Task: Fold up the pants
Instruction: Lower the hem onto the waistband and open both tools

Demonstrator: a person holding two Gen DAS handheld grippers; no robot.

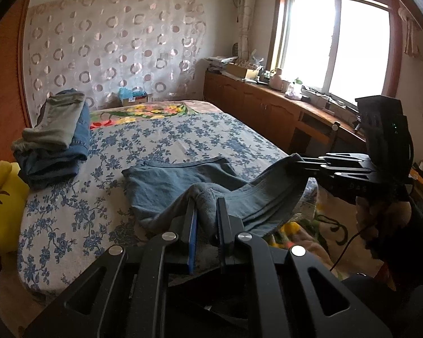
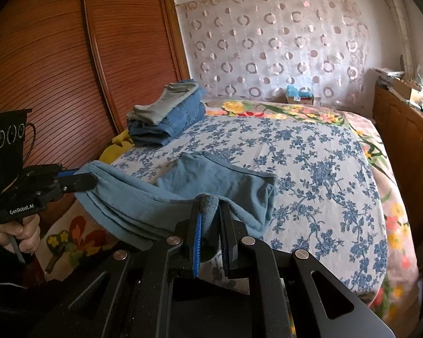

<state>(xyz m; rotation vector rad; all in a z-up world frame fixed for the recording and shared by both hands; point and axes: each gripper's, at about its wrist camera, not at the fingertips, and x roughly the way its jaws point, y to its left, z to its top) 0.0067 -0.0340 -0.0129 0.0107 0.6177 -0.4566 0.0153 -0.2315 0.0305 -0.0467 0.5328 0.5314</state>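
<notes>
Two tongs are on the work, both gripping the same garment. Left tongs (image 1: 207, 211): jaws closed down on a bunched wad of the blue pants (image 1: 177, 186), cloth pinched between the pads. Right tongs (image 2: 210, 211): likewise closed on a small roll of hem or cuff fabric. I hold both raised near the bed's near edge, well apart, with a span of cloth sagging between them.

Pants location: far part lies flat on the bed (image 1: 70, 225), roughly mid-width and toward the near edge; near part is lifted off the surface and hangs from my two grips. I cannot tell which end is the waistband.

Handling, my judgement: soft knit, light, limp, no stiffness to hold a crease by itself. It drapes and bunches wherever it is unsupported, so it needs tension between the two grips to lay flat. Not slippery; the pads seem to bite well. Best hold is at the two corners of one edge, through all layers.

Also on the bed: stack of folded clothes (image 1: 56, 140) at the far left corner.
</notes>
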